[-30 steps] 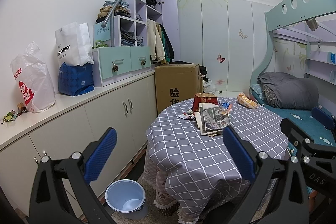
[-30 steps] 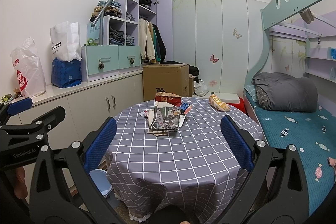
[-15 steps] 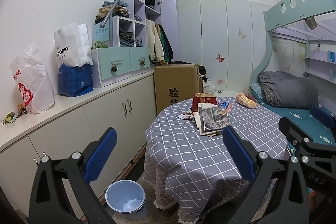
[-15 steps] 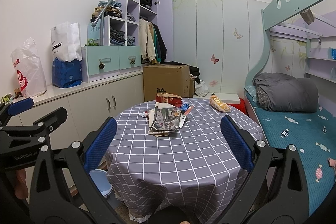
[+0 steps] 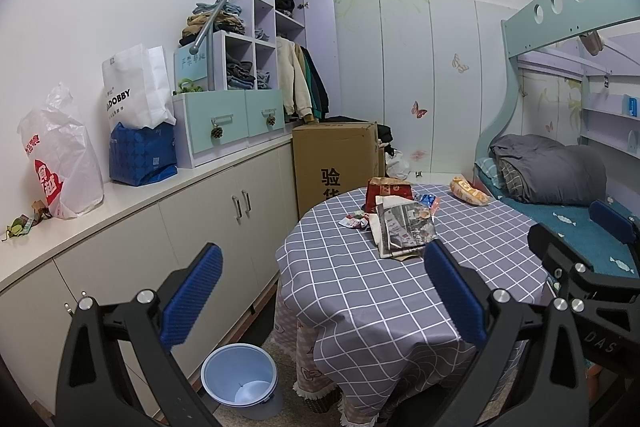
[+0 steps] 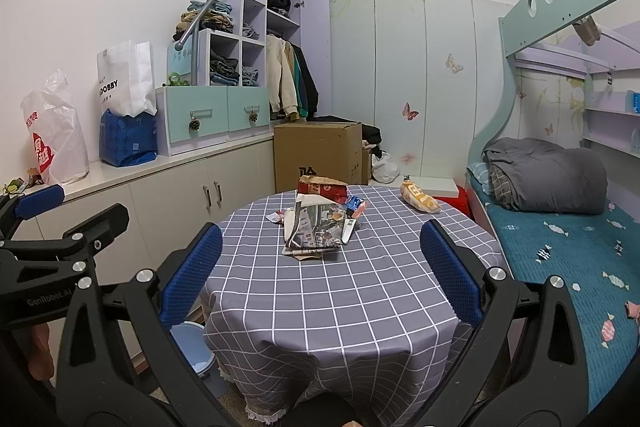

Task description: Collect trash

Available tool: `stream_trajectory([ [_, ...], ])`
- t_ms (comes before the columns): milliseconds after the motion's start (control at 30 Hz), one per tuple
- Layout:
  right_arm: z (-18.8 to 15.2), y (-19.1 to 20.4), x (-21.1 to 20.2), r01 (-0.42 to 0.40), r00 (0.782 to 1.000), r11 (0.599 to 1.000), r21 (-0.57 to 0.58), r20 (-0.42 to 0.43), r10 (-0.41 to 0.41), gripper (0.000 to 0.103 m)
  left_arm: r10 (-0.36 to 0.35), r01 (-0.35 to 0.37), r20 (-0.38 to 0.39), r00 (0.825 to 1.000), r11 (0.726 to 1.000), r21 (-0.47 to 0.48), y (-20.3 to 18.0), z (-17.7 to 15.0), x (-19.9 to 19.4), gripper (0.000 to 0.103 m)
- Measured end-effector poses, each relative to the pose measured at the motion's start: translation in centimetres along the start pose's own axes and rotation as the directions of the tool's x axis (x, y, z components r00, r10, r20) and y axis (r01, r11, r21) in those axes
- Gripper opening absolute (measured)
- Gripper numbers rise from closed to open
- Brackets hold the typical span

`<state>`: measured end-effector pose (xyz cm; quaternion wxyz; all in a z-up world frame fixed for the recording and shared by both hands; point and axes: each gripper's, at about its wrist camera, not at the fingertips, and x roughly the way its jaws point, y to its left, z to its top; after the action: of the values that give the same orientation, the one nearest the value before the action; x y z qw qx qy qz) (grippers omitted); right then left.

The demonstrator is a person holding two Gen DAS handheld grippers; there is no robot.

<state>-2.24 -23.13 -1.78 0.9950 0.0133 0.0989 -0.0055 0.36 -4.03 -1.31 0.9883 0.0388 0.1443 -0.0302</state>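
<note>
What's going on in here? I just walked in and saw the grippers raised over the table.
A person holds a gripper in each hand, set to clear trash. The left gripper and right gripper are both open and empty, short of the round table. The newspaper, red bag, wrappers and yellow snack bag lie untouched. A blue bin stands on the floor beside it.

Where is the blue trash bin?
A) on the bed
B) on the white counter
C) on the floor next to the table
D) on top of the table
C: the blue trash bin stands on the floor, beside the checked table and in front of the white cabinets.
</note>
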Motion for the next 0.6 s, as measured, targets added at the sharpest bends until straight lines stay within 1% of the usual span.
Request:
stream_trajectory([
  [600,0.05,0.09,0.02,-0.003,1.0,1.0,0.003,-0.007,0.003,0.097,0.001,-0.001,-0.002,1.0,1.0,0.004,-0.36,0.1,-0.03,0.099],
])
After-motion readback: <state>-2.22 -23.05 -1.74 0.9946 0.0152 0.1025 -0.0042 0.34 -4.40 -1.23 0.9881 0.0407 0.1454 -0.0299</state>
